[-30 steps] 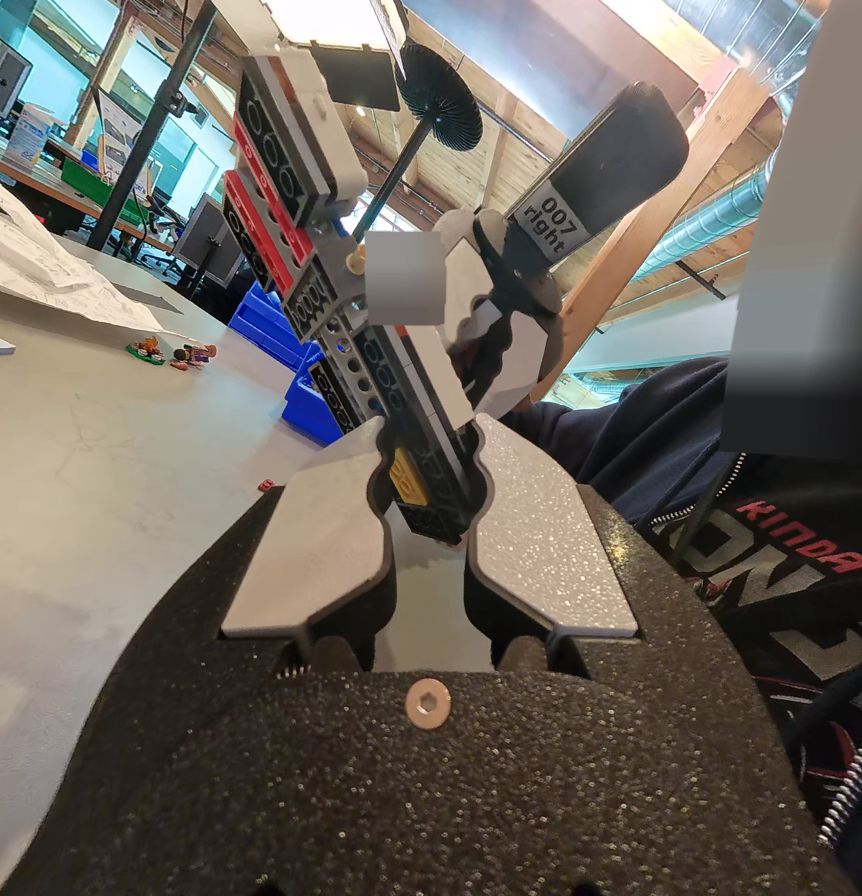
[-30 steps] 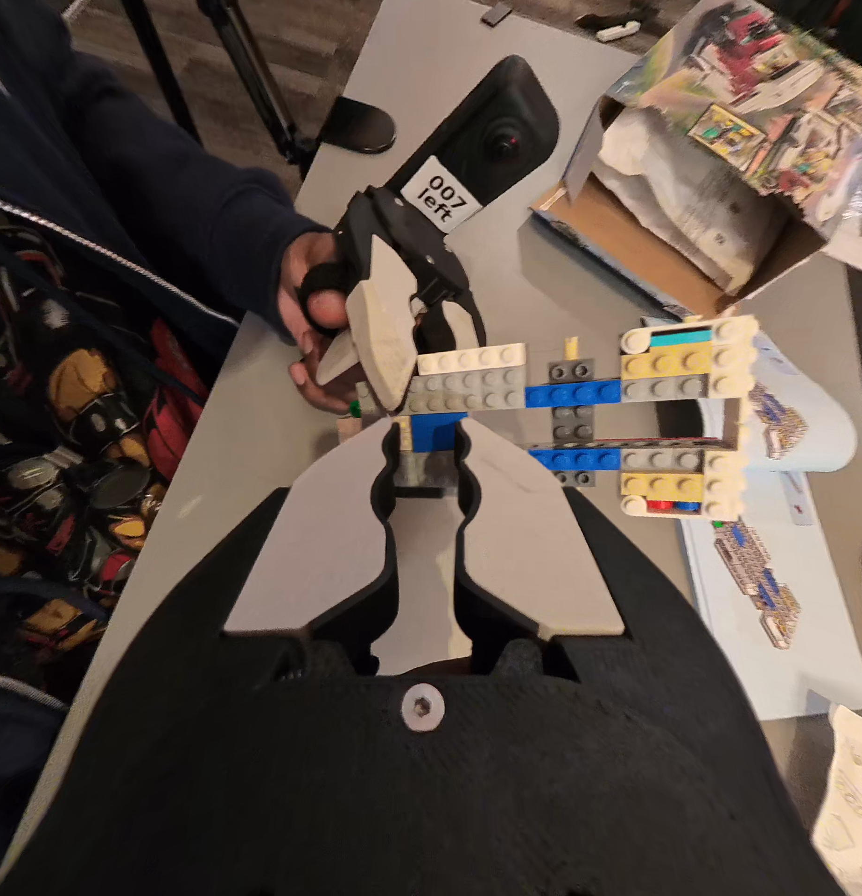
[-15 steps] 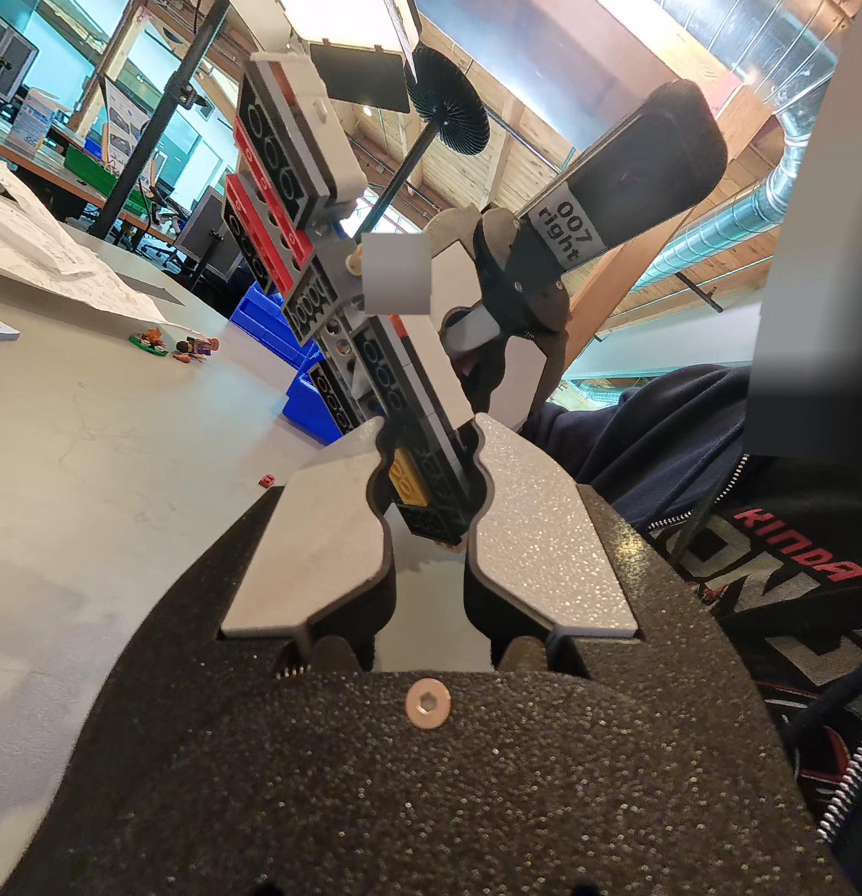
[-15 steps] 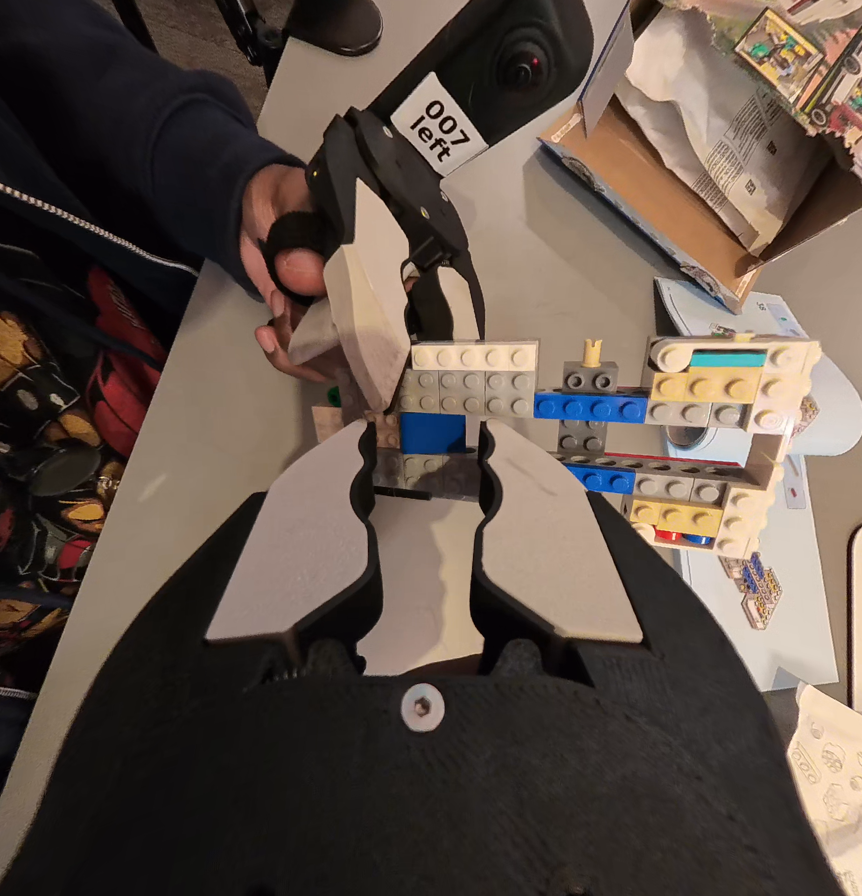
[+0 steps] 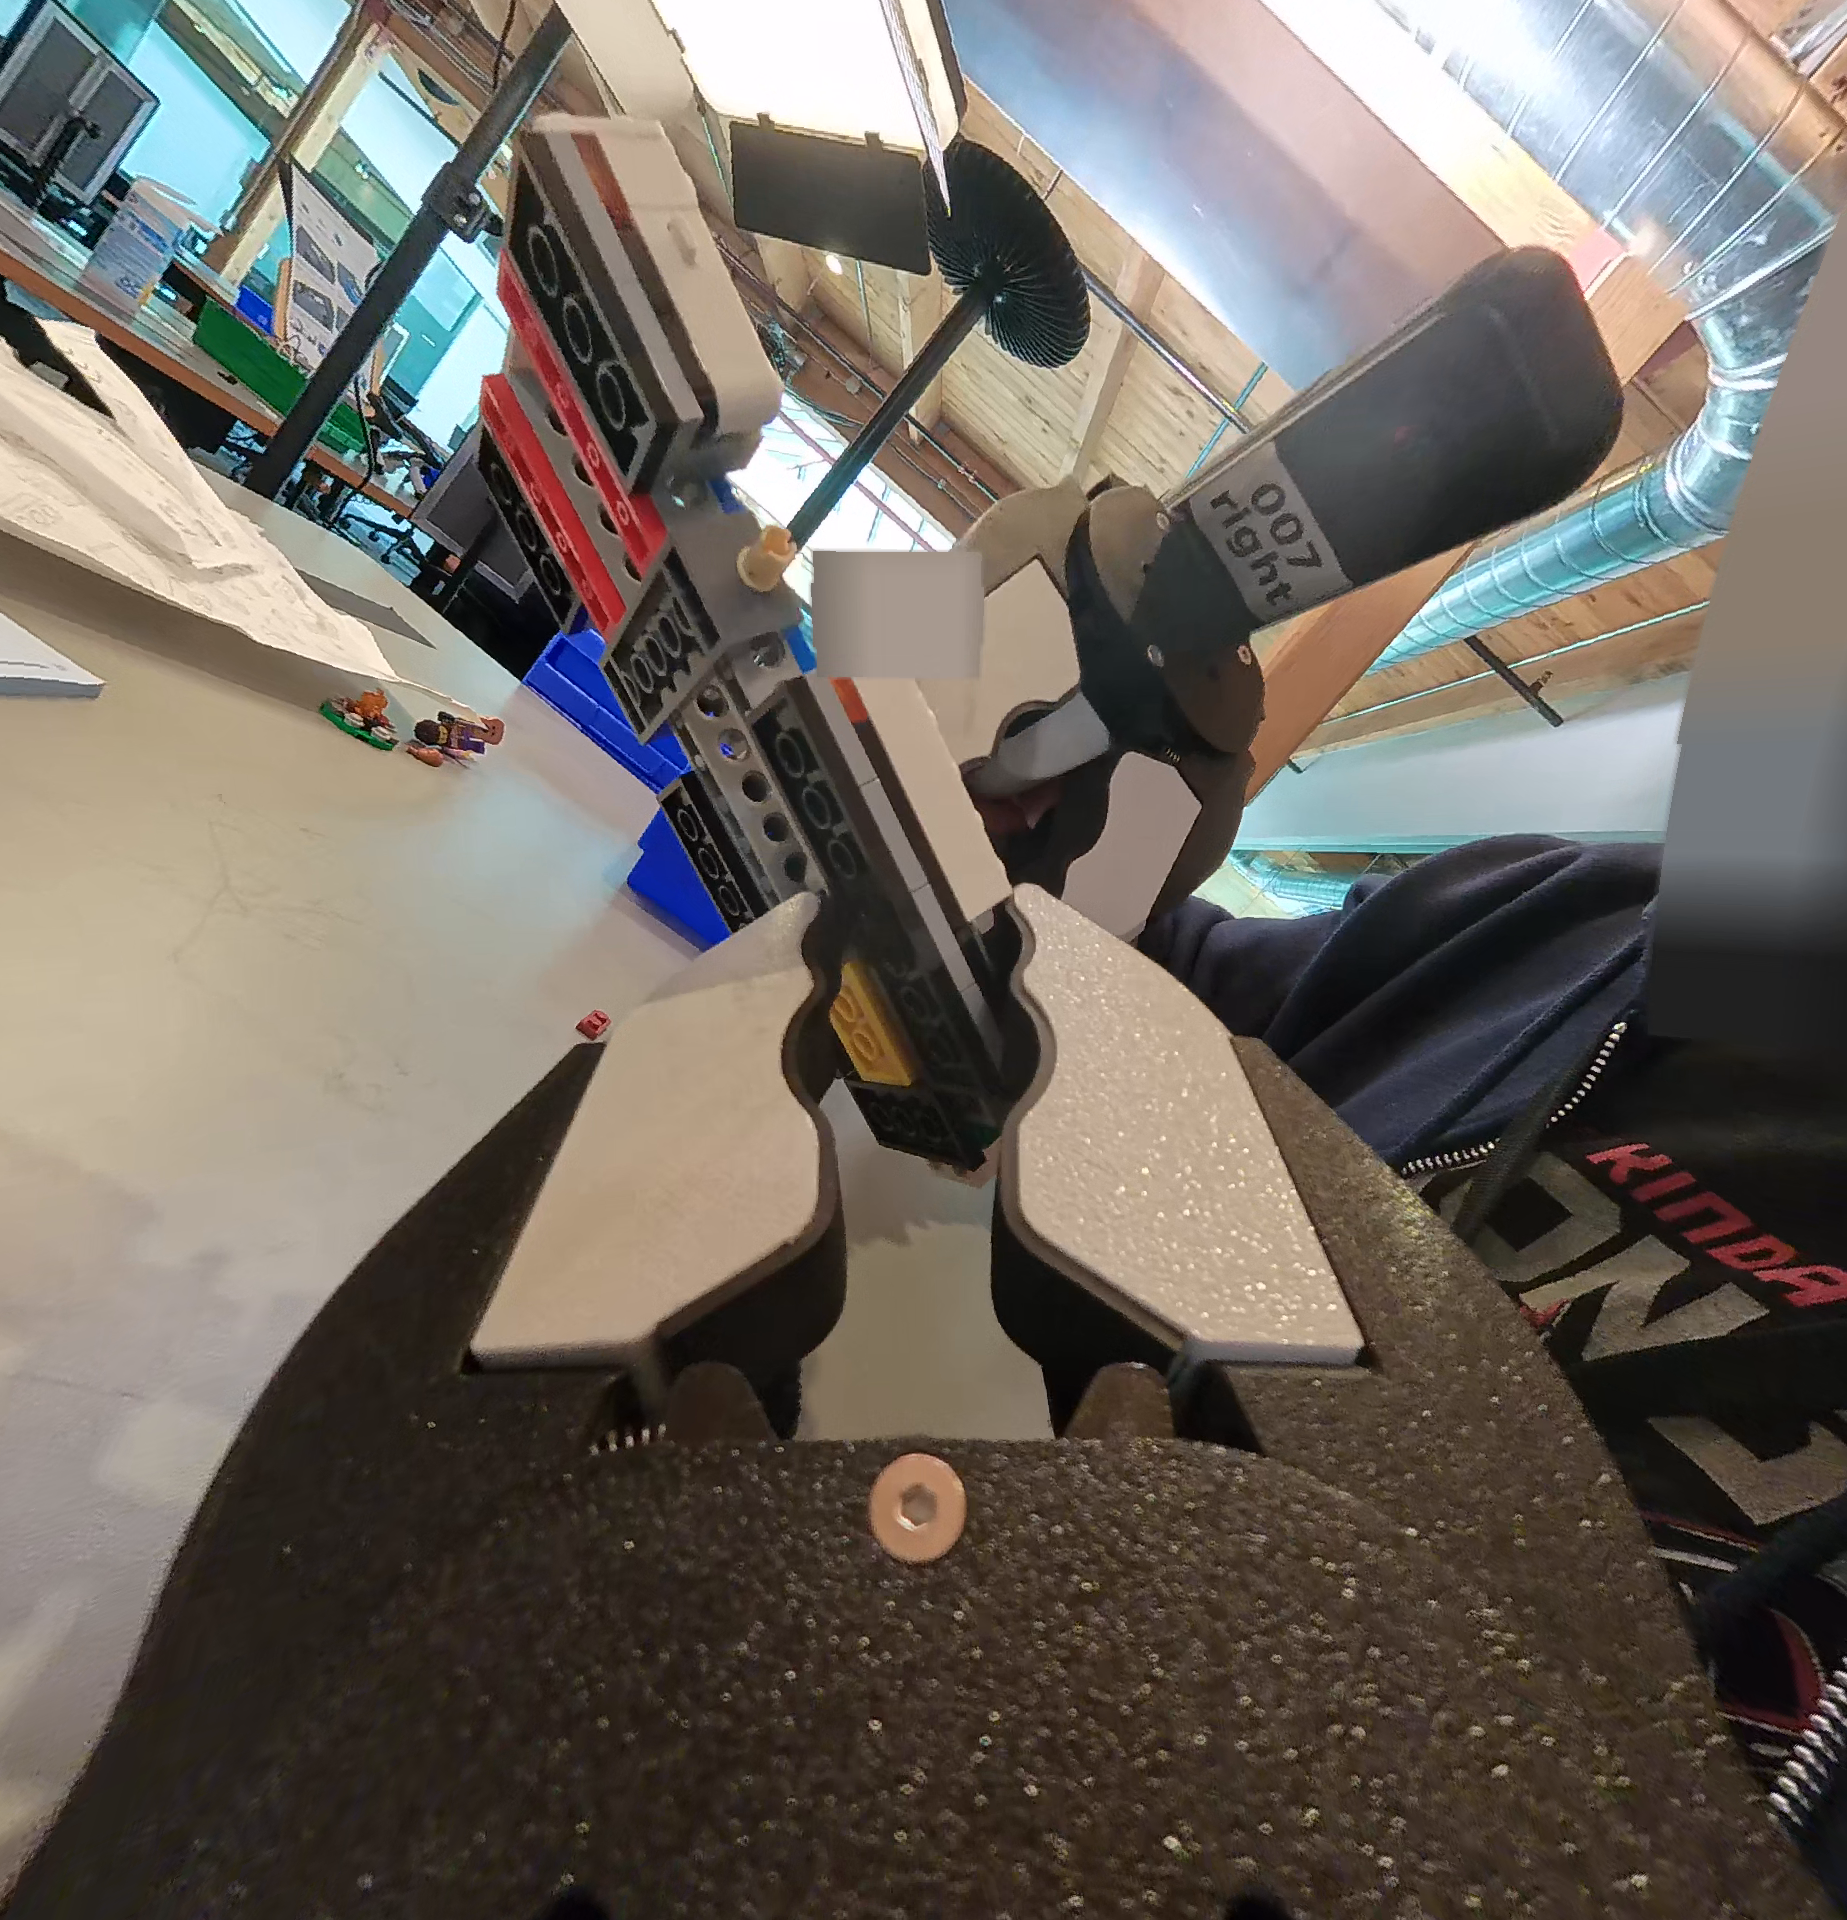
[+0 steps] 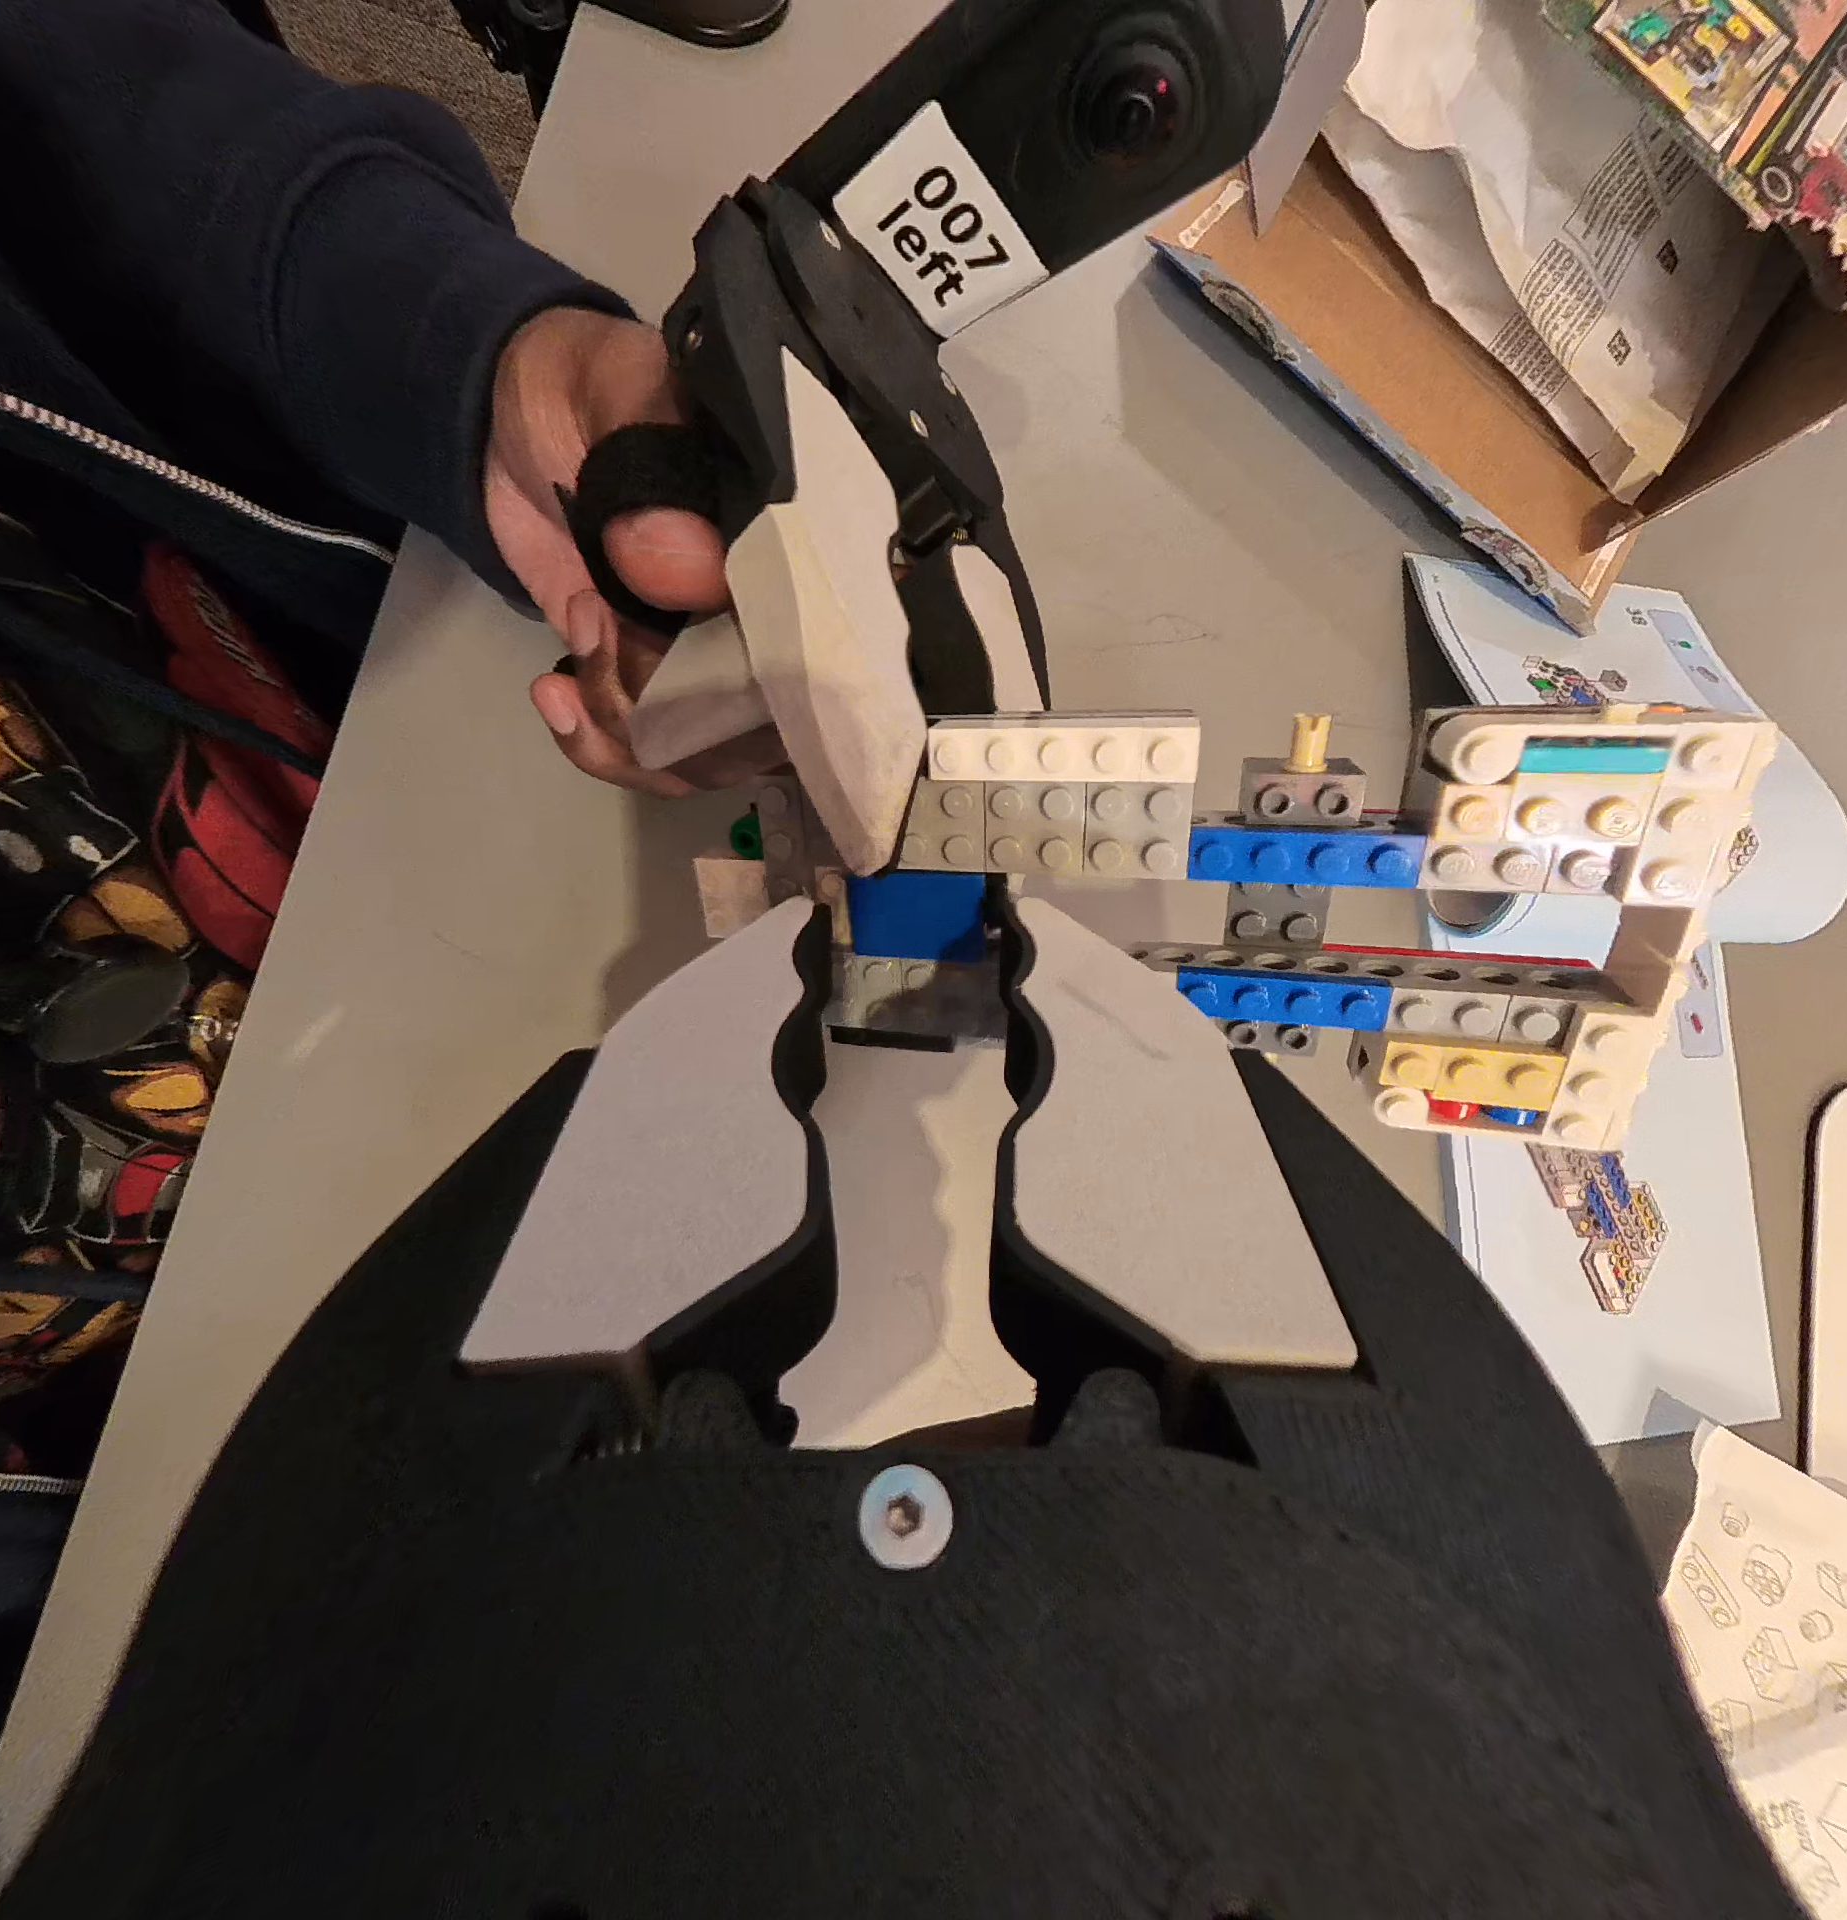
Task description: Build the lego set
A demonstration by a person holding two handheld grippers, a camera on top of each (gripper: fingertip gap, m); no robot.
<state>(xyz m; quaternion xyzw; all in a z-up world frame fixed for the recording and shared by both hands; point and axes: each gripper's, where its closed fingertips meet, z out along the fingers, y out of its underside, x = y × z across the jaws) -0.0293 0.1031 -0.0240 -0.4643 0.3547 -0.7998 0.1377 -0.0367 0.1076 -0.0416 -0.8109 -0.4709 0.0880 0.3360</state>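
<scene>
Two tools on one brick model point(image 6: 1054, 821), held above the bench point(image 6: 1158, 499). The left tool point(image 5: 914, 935) is clamped on the model's end, both pads pressed on it.

The right tool point(image 6: 908, 925) sits narrow around the blue brick section; I can't tell if its pads press.

Only the right view shows the hand point(image 6: 586, 520): finger through a black strap, tool angled in from upper left. It also shows the open cardboard box point(image 6: 1418, 343) and instruction booklet point(image 6: 1584, 1299).

Only the left view shows the model's underside, the minifigures point(image 5: 451, 732) and the blue bins point(image 5: 586, 686).

Each tool's camera carries a white label.
</scene>
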